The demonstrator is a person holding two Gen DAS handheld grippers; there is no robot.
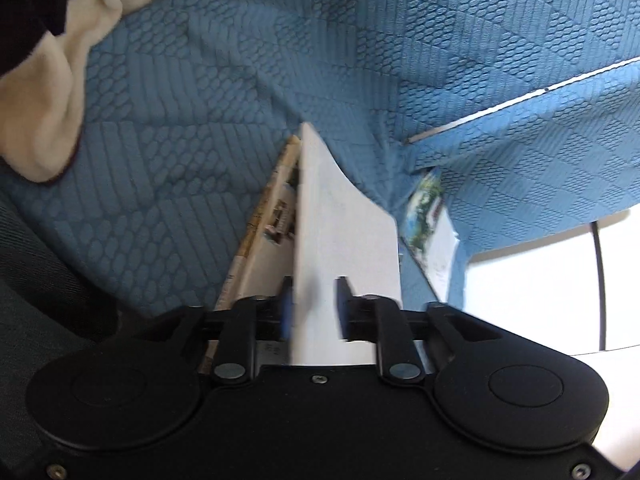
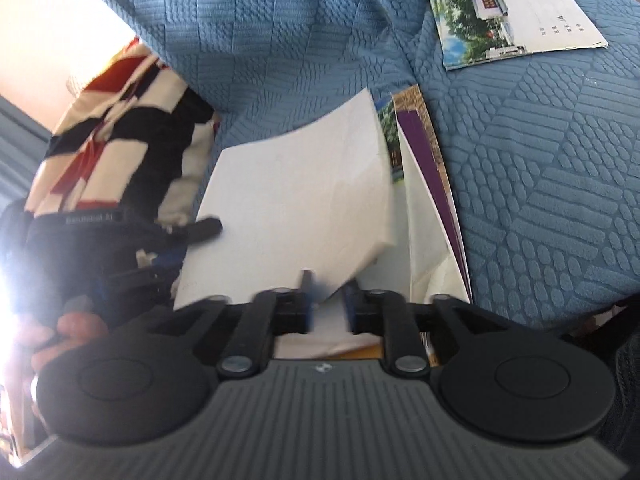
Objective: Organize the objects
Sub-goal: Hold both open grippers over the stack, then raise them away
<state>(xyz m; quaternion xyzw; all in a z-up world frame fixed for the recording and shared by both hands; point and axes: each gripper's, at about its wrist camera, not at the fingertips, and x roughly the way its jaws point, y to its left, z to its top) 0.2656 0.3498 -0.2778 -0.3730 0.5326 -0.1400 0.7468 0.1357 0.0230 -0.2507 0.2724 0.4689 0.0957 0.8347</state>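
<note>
both tongs, left (image 1: pixel 313 307) and right (image 2: pixel 329 300), angle downward, jaws parted.

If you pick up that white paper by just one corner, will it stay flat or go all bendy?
Probably bendy: the white paper already curves upward in the right wrist view. It looks thin, so likely light. It may slide easily over the stack of booklets beneath it.

The white booklet's (image 1: pixel 340 216) near edge is hidden behind the left tongs (image 1: pixel 314 308), whose blue tips are smeared by blur. The small print on the far brochure (image 2: pixel 516 20) is perhaps too small to read.
</note>
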